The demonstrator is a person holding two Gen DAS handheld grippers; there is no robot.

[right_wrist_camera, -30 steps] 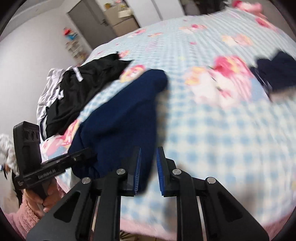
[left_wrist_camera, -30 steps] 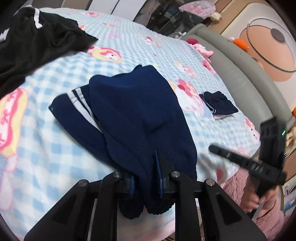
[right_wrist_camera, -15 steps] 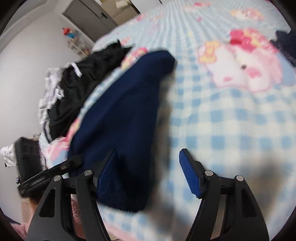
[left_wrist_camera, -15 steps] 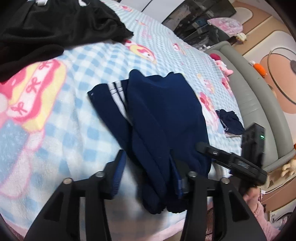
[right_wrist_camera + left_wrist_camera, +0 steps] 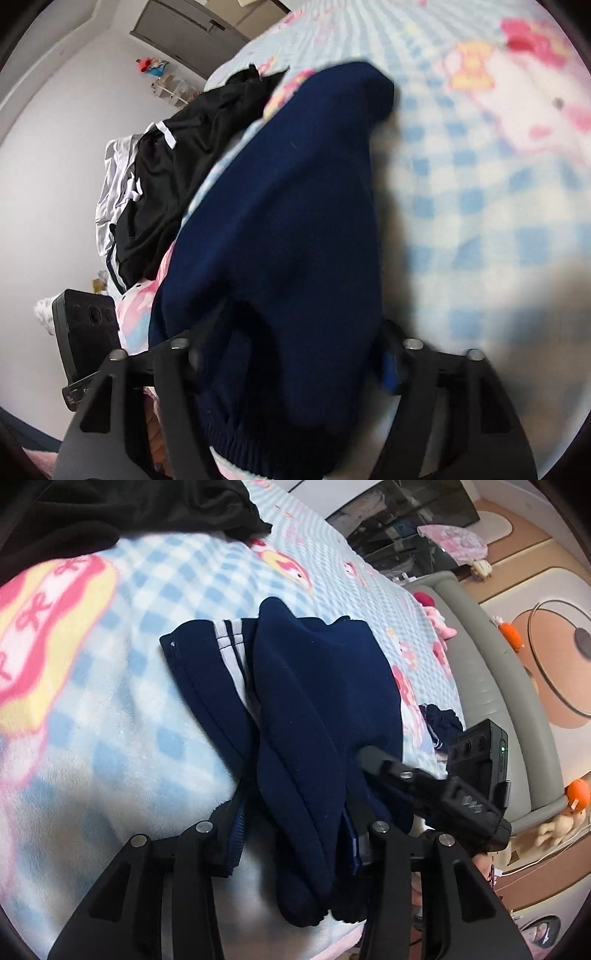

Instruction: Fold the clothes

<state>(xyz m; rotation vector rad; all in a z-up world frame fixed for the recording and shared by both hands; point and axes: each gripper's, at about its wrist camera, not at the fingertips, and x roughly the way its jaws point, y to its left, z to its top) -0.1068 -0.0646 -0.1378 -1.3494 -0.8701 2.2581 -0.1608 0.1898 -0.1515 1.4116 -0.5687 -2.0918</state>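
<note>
While both claws sit low at the bed's near edge, the navy garment (image 5: 325, 709) lies folded lengthwise on the bed w/ its lower end reaching between the jaws of each. Left claw (image 5: 295, 834): jaws closing, the garment's thick folded bulk between the blue pads; from this angle can't tell if the pads press the cloth yet, so not calling it a firm grasp. Right claw (image 5: 291, 362): jaws also closing, set wide apart either side of the ribbed hem end; blue pad visible at the right edge of the fabric, left pad hidden behind cloth, view blurred, so grip can't be confirmed.

In the left wrist view the right claw's finger (image 5: 373, 760) rests against the right side of the garment, w/ its camera block just behind. In the right wrist view the left unit's black body (image 5: 85, 332) shows at the left edge.

Farther up the garment, a panel w/ two white stripes (image 5: 231, 646) peeks out on the left side, under the top layer. Bedding is a light blue checked blanket (image 5: 122, 738) w/ pink and yellow cartoon prints. Beyond, a pile of black clothes (image 5: 192, 147) w/ white trim sits near the far left side, apart from the navy piece. A small dark item (image 5: 441, 723) lies near the right edge by the grey padded bed frame (image 5: 491, 672).
</note>
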